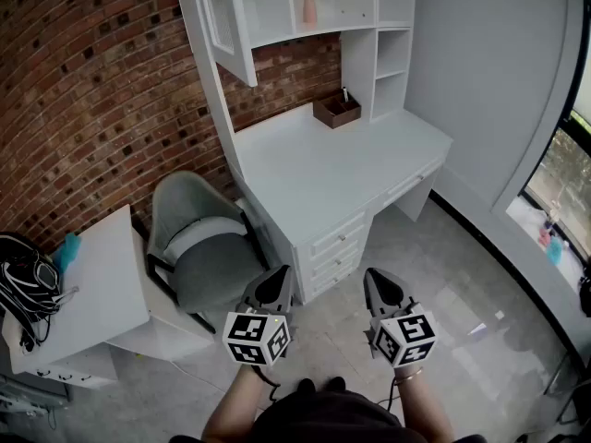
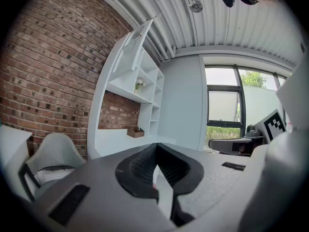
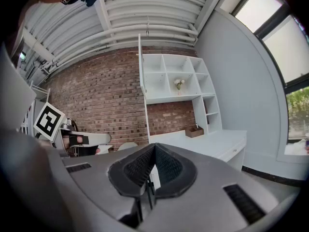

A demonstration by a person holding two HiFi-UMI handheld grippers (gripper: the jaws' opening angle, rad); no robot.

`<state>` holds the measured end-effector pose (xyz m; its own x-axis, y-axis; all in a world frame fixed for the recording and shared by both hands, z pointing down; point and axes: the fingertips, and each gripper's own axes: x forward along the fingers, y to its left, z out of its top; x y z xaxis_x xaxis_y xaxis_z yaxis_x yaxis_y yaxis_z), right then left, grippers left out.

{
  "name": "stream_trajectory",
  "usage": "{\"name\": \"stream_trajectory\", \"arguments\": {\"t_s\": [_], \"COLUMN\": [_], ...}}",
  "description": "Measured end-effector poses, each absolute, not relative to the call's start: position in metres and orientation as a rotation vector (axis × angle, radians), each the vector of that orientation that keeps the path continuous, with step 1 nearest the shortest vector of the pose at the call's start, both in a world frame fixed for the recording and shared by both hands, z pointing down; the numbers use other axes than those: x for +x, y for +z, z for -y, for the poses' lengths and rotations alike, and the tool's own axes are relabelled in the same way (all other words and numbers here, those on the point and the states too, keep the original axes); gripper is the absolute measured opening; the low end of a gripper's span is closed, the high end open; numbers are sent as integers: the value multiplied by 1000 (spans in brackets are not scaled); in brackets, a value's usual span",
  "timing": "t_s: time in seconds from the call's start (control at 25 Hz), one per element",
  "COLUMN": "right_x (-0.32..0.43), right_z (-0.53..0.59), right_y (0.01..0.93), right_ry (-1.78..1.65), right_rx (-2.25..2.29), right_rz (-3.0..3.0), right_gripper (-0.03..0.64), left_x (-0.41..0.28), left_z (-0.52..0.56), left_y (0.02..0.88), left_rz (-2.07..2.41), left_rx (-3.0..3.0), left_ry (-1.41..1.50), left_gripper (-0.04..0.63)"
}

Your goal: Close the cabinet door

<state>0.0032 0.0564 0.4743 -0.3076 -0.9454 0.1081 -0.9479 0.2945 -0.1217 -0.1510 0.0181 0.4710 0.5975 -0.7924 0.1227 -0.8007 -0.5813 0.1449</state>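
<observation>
nearest, left gripper (image 1: 277,281) and right gripper (image 1: 379,282) held side by side, well short of the furniture; on each, ribbed black pads pressed together with nothing pinched, matte grey shells, marker cubes behind. further on, rounded grey chair (image 1: 203,247) with a padded seat, then smooth white desk (image 1: 323,169) with drawers. farthest and highest, cabinet door (image 1: 226,26): flat white framed panel, swung out from the upper left of the shelf unit, against rough red brick wall (image 1: 92,90). judged barely begun: door wide open, untouched, approach and push both left to do.
</observation>
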Motion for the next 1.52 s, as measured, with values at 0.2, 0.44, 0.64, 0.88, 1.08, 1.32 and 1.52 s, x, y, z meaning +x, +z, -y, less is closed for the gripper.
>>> {"name": "stream_trajectory", "arguments": {"t_s": [0.2, 0.44, 0.64, 0.88, 1.08, 1.32, 1.52], "right_x": [3, -2, -2, 0, 1, 0, 4], "right_z": [-60, -61, -55, -38, -25, -13, 3], "right_y": [477, 488, 490, 474, 439, 393, 344], "right_ry": [284, 325, 323, 255, 156, 25, -94], "right_rx": [1848, 1793, 1760, 1703, 1683, 1673, 1656], "right_rz": [2527, 2543, 2550, 2584, 2642, 2710, 2753], "right_gripper": [1, 1, 0, 0, 0, 0, 0], "left_x": [-155, -152, -146, -140, -138, -143, -143], "left_z": [-22, -22, -18, -5, 8, 17, 30], "left_y": [476, 480, 476, 461, 432, 384, 321], "left_rz": [1343, 1365, 1394, 1454, 1515, 1606, 1693], "left_rx": [2636, 2627, 2636, 2650, 2682, 2724, 2797], "left_ry": [93, 110, 108, 97, 51, -57, -151], "left_gripper": [9, 9, 9, 9, 9, 9, 9]}}
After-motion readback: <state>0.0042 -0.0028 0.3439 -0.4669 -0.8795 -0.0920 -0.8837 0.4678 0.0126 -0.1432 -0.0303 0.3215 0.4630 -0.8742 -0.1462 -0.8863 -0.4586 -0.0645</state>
